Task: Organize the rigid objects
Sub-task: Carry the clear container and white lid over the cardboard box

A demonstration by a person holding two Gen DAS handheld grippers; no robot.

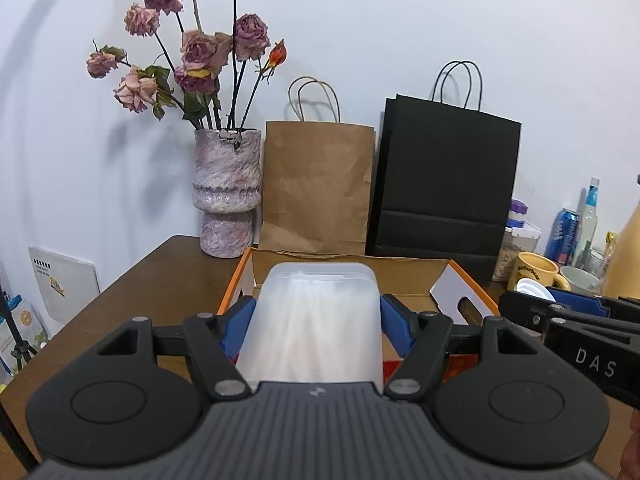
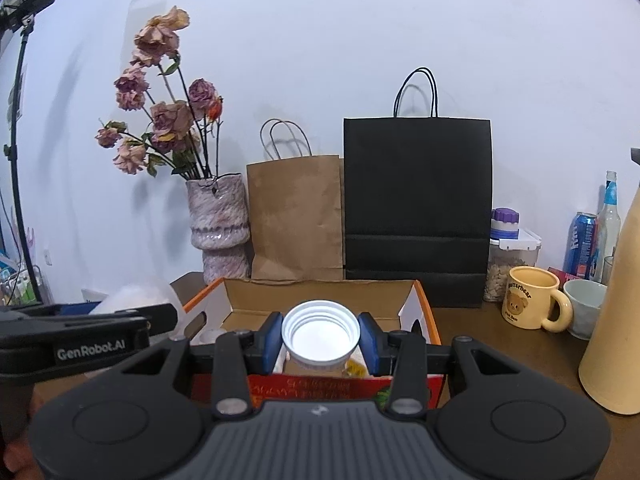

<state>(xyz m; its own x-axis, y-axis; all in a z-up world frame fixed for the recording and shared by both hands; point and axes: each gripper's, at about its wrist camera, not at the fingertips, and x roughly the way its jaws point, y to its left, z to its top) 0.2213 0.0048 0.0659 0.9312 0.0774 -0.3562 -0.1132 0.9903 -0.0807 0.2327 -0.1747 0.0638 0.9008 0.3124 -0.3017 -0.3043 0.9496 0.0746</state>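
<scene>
My left gripper (image 1: 318, 320) is shut on a frosted translucent plastic box (image 1: 316, 320) and holds it over the near left part of an open cardboard box with orange edges (image 1: 464, 280). My right gripper (image 2: 320, 338) is shut on a white ribbed screw cap (image 2: 320, 330), held open side toward the camera, over the same cardboard box (image 2: 320, 296). In the right wrist view the left gripper (image 2: 80, 332) shows at the left with the frosted box (image 2: 136, 296). In the left wrist view the right gripper (image 1: 580, 320) shows at the right with the cap (image 1: 534, 289).
A vase of dried roses (image 1: 228, 196), a brown paper bag (image 1: 316, 188) and a black paper bag (image 1: 444, 184) stand behind the box against the wall. To the right are a yellow bear mug (image 2: 532, 298), a pale cup (image 2: 586, 306), a food jar (image 2: 512, 256), a can (image 2: 580, 240), a bottle (image 2: 610, 220) and a tall cream container (image 2: 616, 312).
</scene>
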